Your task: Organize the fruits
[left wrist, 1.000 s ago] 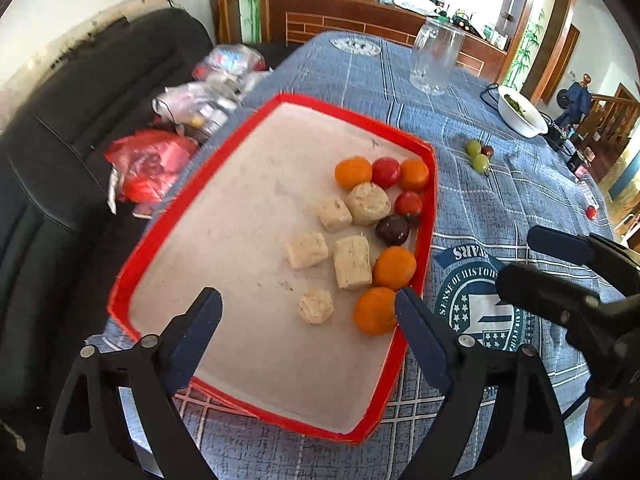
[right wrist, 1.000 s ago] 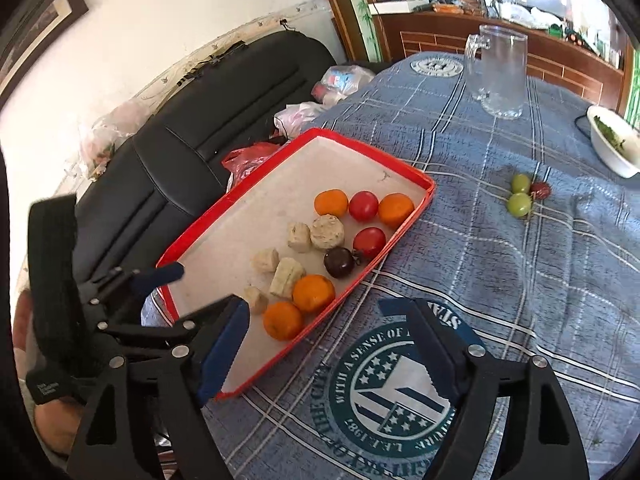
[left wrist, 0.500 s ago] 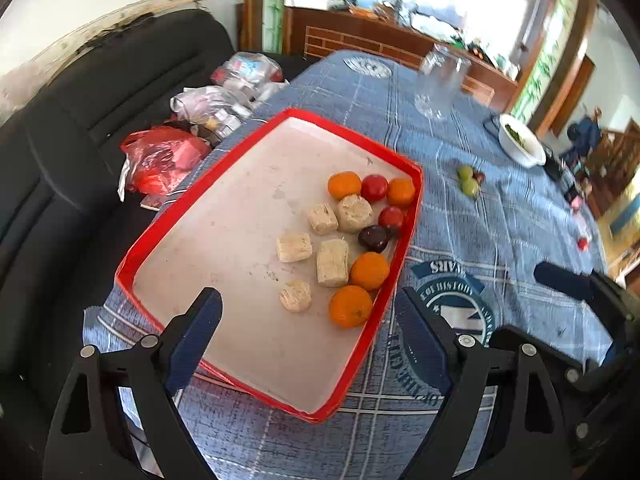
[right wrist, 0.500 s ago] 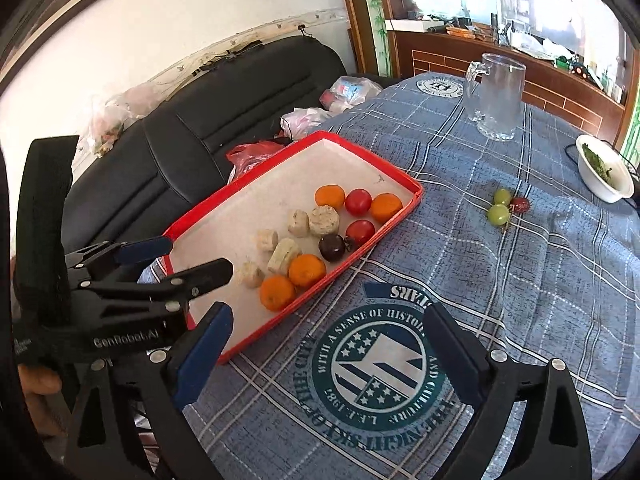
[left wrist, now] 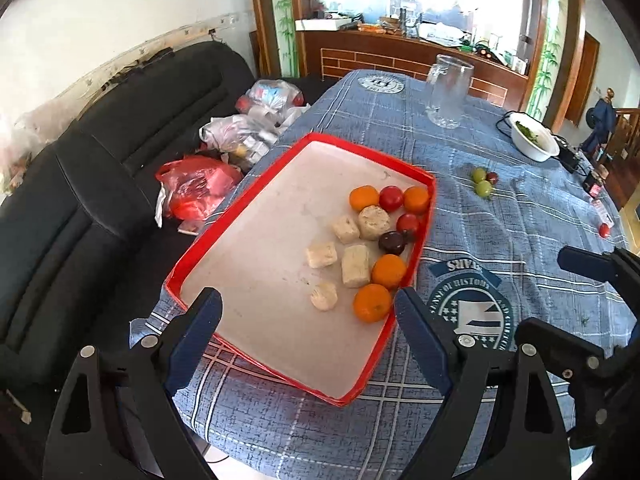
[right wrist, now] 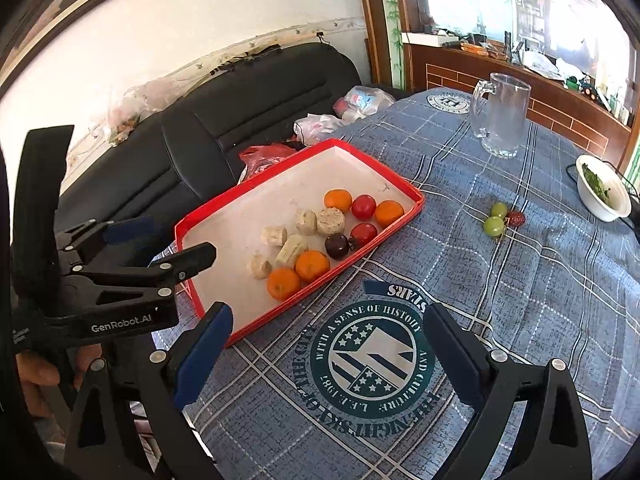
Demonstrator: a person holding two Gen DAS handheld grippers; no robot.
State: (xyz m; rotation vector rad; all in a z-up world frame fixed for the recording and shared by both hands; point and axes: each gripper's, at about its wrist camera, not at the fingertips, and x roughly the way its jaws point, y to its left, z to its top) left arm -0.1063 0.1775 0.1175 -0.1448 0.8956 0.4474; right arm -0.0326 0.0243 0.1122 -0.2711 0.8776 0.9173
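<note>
Both grippers hang empty above the table, and nothing is between their fingers.

From the left wrist view, the left gripper [left wrist: 308, 320] has its jaws wide apart over the near end of the red tray [left wrist: 224, 224]. I think it waits there because the fruits are gathered in this tray: oranges [left wrist: 372, 303], red tomatoes [left wrist: 391, 198] and one dark plum [left wrist: 392, 241], all pushed to the right wall, beside pale cake pieces [left wrist: 355, 265]. Far right on the cloth lies one small red fruit [left wrist: 604, 230], which the other view does not show.

From the right wrist view, the right gripper [right wrist: 326, 344] is also spread wide, over the round emblem [right wrist: 374, 360] of the blue tablecloth [right wrist: 540, 280]. Two green grapes [right wrist: 493, 225] and a red one [right wrist: 516, 218] lie well apart from the tray; probably they must go in next. This view also shows the glass mug's handle [right wrist: 478, 108] and the left gripper from the side.
</note>
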